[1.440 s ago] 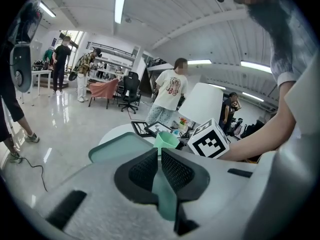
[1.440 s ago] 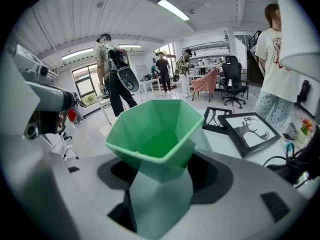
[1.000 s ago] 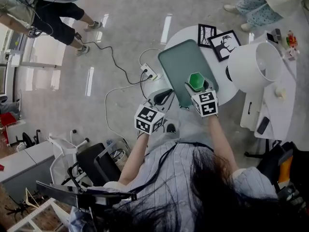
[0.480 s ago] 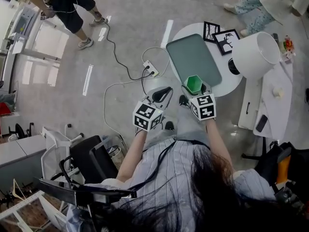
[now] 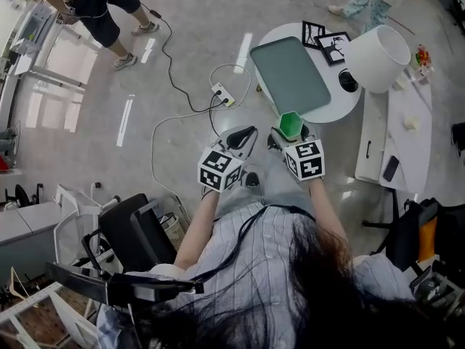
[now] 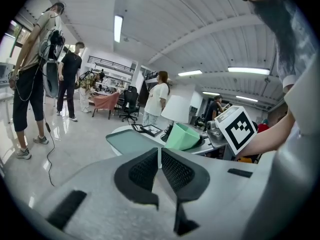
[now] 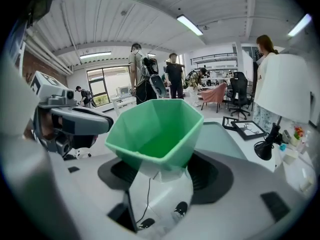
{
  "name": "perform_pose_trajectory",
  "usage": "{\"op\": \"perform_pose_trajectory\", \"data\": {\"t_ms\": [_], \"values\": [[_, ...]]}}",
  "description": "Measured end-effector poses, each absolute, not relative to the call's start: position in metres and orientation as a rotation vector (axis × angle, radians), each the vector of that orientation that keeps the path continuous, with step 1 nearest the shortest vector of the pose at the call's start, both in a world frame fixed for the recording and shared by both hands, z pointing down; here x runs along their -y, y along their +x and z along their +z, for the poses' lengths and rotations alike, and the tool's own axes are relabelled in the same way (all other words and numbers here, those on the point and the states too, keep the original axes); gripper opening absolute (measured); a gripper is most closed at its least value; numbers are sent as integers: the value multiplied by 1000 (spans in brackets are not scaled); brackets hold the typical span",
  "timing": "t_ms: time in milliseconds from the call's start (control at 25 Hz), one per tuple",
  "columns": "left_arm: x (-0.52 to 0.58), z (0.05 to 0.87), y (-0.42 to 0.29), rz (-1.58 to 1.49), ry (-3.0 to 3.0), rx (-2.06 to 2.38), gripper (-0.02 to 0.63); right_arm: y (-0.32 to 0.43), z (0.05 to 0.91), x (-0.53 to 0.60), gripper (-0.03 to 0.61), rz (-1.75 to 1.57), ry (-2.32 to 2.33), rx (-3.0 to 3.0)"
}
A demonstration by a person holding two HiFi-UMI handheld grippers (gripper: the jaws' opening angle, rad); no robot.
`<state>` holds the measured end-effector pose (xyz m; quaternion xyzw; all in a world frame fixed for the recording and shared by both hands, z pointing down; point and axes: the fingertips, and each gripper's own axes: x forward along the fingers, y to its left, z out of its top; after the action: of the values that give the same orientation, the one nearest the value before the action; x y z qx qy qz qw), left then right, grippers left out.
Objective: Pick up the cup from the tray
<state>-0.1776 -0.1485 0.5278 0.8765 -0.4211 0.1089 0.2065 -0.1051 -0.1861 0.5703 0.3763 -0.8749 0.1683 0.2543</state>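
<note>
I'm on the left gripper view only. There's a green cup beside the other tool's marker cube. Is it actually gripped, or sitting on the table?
Observer: Gripped. The right gripper view shows the green cup pinched at its pale base between the right tool jaws.
Operator: Is anything left on the tray?
Observer: No. In the head view the tray lies bare on the round white table, and the cup shows just outside the tray's near end.
Operator: And where is my own tool relative to all that?
Observer: The head view puts the left tool beside the right one, on the person's side of the table, with the floor below it.
</note>
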Motion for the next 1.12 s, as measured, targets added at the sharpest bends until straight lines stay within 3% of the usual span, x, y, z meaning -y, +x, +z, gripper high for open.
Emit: {"op": "perform_pose_trajectory", "data": {"t_ms": [1120], "values": [[54, 529, -80, 328, 2477, 1060, 15, -24, 564, 66, 311, 538, 1051, 2373]]}}
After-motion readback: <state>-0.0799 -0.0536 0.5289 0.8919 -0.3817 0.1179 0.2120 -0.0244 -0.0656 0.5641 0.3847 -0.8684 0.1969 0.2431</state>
